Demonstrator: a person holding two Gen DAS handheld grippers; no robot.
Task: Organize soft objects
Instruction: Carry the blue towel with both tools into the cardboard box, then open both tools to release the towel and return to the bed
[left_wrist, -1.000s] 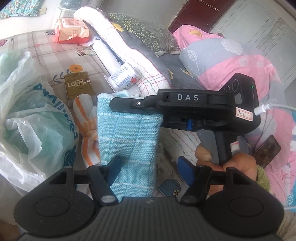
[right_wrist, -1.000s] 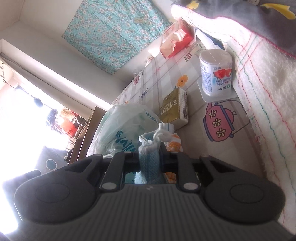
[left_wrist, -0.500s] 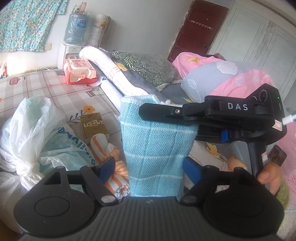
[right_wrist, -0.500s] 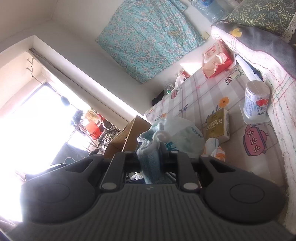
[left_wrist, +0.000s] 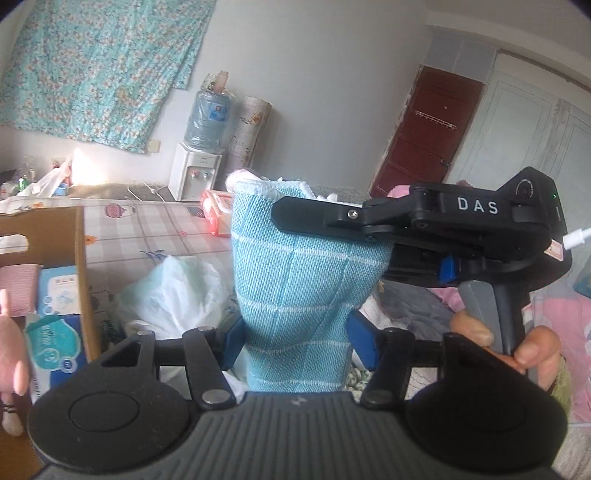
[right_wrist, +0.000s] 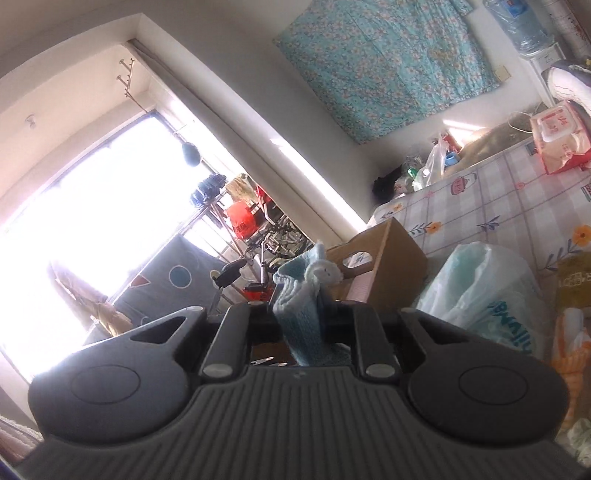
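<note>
A blue checked towel (left_wrist: 295, 280) hangs folded in the air in front of me. My right gripper (left_wrist: 288, 214), held by a hand (left_wrist: 517, 343), is shut on its top edge and comes in from the right. From the right wrist view, the bunched towel (right_wrist: 303, 317) shows clamped in that gripper (right_wrist: 299, 306). My left gripper (left_wrist: 297, 338) straddles the towel's lower part. Its jaws are closing, and its blue pads (left_wrist: 234, 338) stand at the towel's two side edges without squeezing it.
A cardboard box (left_wrist: 79, 258) with tissue packs and a pink plush toy (left_wrist: 11, 350) stands at the left on the checked bed sheet (left_wrist: 155, 236). A white plastic bag (left_wrist: 173, 291) lies behind the towel. An orange striped cloth (right_wrist: 569, 350) and a red wipes pack (left_wrist: 218, 218) also lie there.
Both grippers have risen with the towel, and the views have tilted up towards the wall. The cardboard box has come into view at the left. The left jaws have narrowed around the towel.
</note>
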